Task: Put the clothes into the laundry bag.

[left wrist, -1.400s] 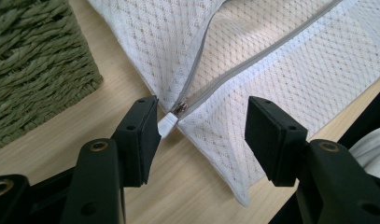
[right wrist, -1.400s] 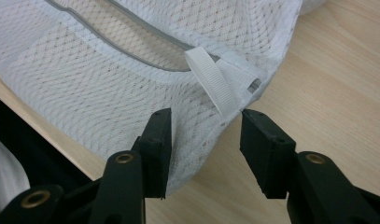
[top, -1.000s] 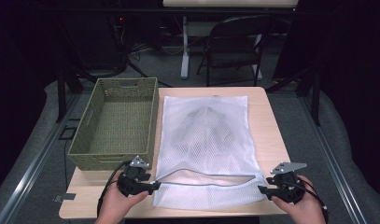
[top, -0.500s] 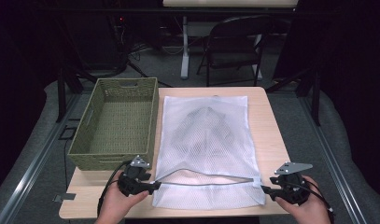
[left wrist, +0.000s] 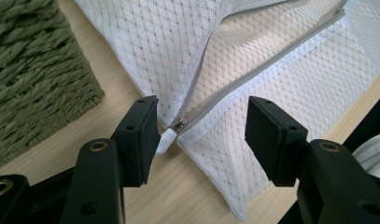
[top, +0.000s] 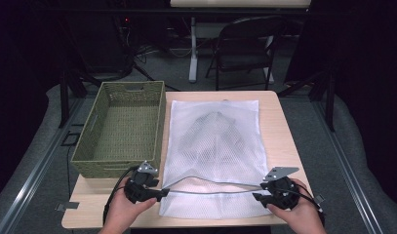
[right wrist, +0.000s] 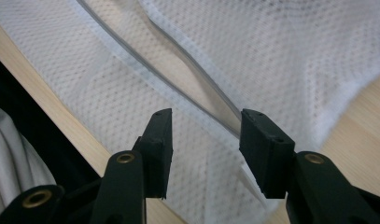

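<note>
A white mesh laundry bag (top: 213,146) lies flat on the wooden table (top: 279,131), with a dark garment showing faintly inside it. Its grey zipper (top: 210,191) runs along the near end and gapes open. My left gripper (top: 162,192) is at the bag's near left corner, open. The white zipper pull (left wrist: 166,140) lies between its jaws, close to the left one. My right gripper (top: 257,197) is at the near right corner, also open. The two zipper edges (right wrist: 197,100) run up from between its jaws. In their own views the left gripper (left wrist: 201,126) and right gripper (right wrist: 204,135) hold nothing.
A green woven basket (top: 96,161) stands on the table's left side, right beside the bag and just beyond my left gripper. A folding chair (top: 245,46) and stands are on the floor past the far edge. The table's near edge runs just under both hands.
My right gripper has shifted left, toward the bag's corner, and the zipper line between the grippers has gone slacker. The left gripper has hardly moved.
</note>
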`<state>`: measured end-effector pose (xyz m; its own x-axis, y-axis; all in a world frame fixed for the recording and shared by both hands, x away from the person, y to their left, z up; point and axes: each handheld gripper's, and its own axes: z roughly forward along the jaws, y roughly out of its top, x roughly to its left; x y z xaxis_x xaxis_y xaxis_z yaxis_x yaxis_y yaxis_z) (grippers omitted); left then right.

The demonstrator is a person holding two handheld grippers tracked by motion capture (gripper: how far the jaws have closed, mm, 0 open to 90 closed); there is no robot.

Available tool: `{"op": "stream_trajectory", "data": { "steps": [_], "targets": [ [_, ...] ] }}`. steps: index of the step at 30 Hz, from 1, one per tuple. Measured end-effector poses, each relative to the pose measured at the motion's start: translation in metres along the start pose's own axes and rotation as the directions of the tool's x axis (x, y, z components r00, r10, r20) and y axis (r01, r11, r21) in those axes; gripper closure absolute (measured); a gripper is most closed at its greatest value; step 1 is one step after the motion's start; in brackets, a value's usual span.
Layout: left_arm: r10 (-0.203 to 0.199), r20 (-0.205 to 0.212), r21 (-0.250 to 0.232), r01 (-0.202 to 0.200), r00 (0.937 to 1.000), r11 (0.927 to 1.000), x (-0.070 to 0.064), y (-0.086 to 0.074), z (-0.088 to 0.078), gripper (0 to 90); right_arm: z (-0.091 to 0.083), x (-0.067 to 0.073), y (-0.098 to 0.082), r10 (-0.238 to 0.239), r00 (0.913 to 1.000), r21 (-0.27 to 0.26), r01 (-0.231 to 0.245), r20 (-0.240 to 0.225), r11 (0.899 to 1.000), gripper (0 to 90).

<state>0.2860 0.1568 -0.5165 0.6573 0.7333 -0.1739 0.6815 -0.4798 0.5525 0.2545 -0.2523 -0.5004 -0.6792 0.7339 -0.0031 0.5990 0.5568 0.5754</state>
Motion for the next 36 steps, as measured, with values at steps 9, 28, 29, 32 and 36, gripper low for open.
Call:
{"op": "stream_trajectory", "data": {
  "steps": [9, 28, 29, 32, 36],
  "targets": [
    [0.007, 0.009, -0.022, -0.007, 0.9999, 0.9997, -0.003, -0.001, 0.006, 44.8, 0.024, 0.024, 0.018, -0.080, 0.9950, -0.021, 0.079, -0.059, 0.997, 57.2],
    [0.076, 0.033, -0.010, -0.076, 0.9966, 0.9971, -0.017, -0.008, 0.024, 45.1, 0.055, 0.051, 0.011, -0.143, 0.9809, -0.083, 0.132, -0.132, 0.988, 60.9],
    [0.078, 0.035, -0.009, -0.077, 0.9964, 0.9970, -0.017, -0.008, 0.024, 45.1, 0.055, 0.052, 0.011, -0.149, 0.9794, -0.081, 0.139, -0.136, 0.987, 60.9],
    [0.083, 0.034, -0.007, -0.083, 0.9960, 0.9965, -0.018, -0.010, 0.026, 45.1, 0.056, 0.054, 0.009, -0.156, 0.9769, -0.100, 0.142, -0.146, 0.985, 60.6],
    [0.088, 0.041, -0.003, -0.088, 0.9953, 0.9961, -0.018, -0.011, 0.027, 45.1, 0.057, 0.055, 0.007, -0.162, 0.9768, -0.112, 0.147, -0.140, 0.983, 59.7]
  ]
}}
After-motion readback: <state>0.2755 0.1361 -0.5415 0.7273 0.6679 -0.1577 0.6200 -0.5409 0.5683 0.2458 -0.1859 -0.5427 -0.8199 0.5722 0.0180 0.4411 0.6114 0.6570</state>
